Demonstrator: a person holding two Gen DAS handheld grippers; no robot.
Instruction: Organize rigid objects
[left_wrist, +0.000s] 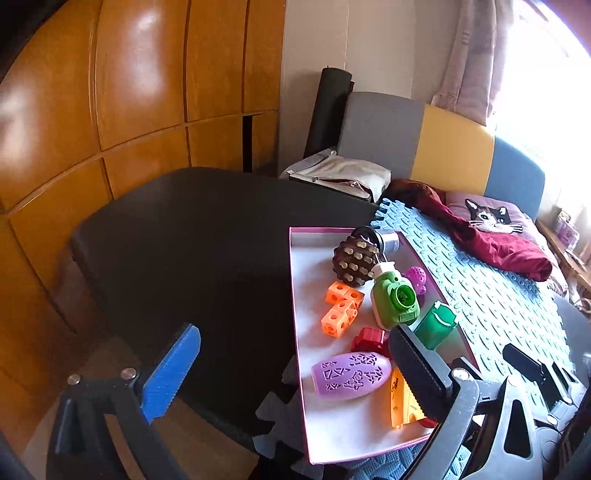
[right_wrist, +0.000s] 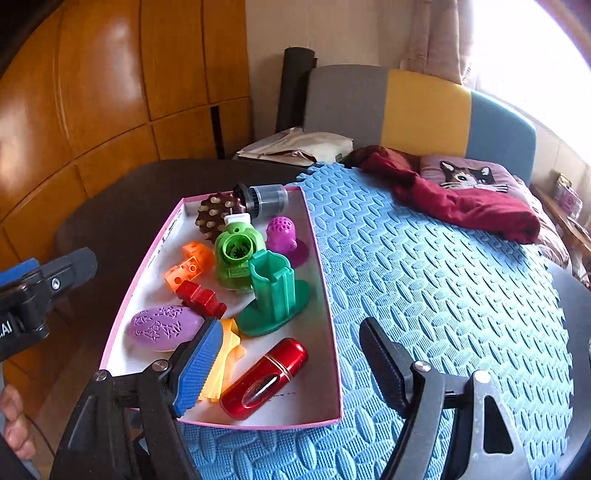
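Toys fill a shallow pink-edged box (right_wrist: 325, 280) that lies on a blue foam mat (right_wrist: 443, 288), its left part over a dark tabletop (left_wrist: 192, 236). Inside the box, at the far end, a brown studded ball (right_wrist: 214, 216) sits beside a grey cylinder (right_wrist: 267, 201). A purple dotted toy (right_wrist: 282, 236), a light green toy with a round hole (right_wrist: 236, 254) and orange linked cubes (right_wrist: 190, 266) follow, then a dark green stand (right_wrist: 275, 299) and a red block (right_wrist: 201, 299). Nearest are a purple egg-shaped case (right_wrist: 162, 328), a yellow piece (right_wrist: 225, 354) and a red capsule (right_wrist: 266, 378).

Both grippers are empty with fingers wide apart. The right gripper (right_wrist: 291, 365) hovers over the near end of the box, above the red capsule. The left gripper (left_wrist: 295, 373) hangs over the box's left edge near the purple case. A dark red cloth (right_wrist: 461, 203) and a cat cushion (right_wrist: 469, 175) lie on the far side of the mat.
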